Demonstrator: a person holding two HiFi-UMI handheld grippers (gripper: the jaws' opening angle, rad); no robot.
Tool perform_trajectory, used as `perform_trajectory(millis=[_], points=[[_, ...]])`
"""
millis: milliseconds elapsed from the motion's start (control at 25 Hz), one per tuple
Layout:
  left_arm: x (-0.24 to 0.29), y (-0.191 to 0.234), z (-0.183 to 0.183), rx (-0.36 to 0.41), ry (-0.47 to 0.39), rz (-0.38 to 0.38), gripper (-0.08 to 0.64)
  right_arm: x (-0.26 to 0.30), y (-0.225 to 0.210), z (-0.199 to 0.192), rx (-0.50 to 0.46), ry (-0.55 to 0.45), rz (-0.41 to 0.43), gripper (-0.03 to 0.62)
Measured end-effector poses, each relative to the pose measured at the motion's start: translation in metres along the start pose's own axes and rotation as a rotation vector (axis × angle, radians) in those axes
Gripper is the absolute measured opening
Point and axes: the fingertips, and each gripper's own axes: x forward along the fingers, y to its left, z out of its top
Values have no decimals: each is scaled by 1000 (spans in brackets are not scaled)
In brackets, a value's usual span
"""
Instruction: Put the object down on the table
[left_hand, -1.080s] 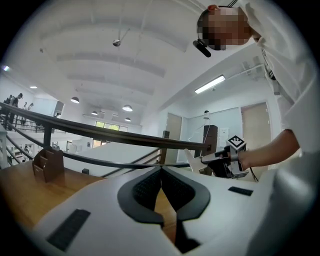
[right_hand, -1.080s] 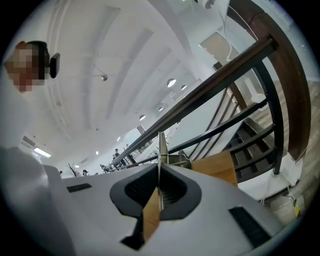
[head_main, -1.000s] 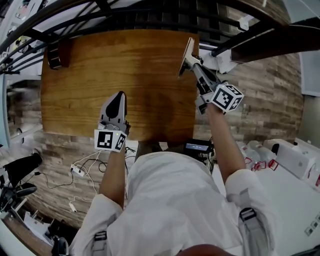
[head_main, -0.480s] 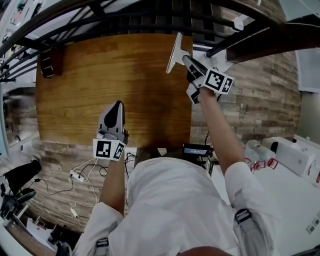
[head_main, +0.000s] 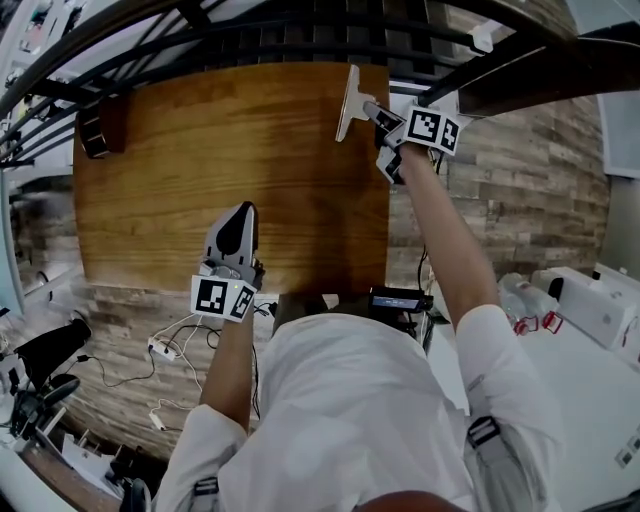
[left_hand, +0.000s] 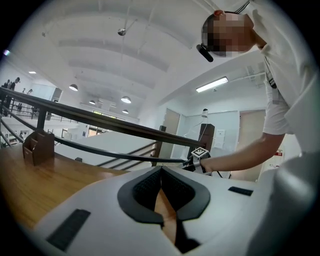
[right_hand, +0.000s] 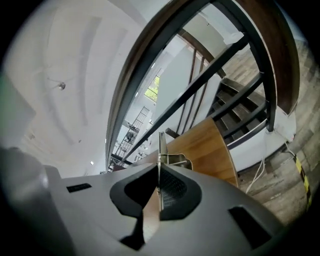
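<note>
A thin pale flat plate (head_main: 349, 102) with a metal fitting hangs over the far right corner of the wooden table (head_main: 200, 150), tilted on edge. My right gripper (head_main: 369, 109) is shut on it. In the right gripper view the plate (right_hand: 161, 145) stands edge-on between the closed jaws of the right gripper (right_hand: 159, 172), above the table (right_hand: 210, 145). My left gripper (head_main: 240, 212) rests low over the table's near edge, shut with nothing in it. In the left gripper view the left gripper (left_hand: 161, 176) has its pads pressed together over the table (left_hand: 30, 180).
A small dark brown box (head_main: 95, 128) stands at the table's far left corner, also in the left gripper view as the box (left_hand: 37, 147). A dark handrail (head_main: 300, 12) and stairs run behind the table. Cables (head_main: 160, 345) lie on the wood-pattern floor near my feet.
My right gripper has carried the plate away from me and slightly left, to the table's far right corner. The left gripper has barely moved.
</note>
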Motion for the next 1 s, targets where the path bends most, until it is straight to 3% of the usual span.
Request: perform_trajectory(millis=[400,760,1000], points=[[3,1,-3,-14,11,-13,18,15,-28,-14,63,94,-47,25],[3,-4,-12,-59,22,-18,18,22,-33,-19,136,113,-46,25],[0,-3,-11,-49,19,1,18,26,-34,-23,155,130,-52,25]])
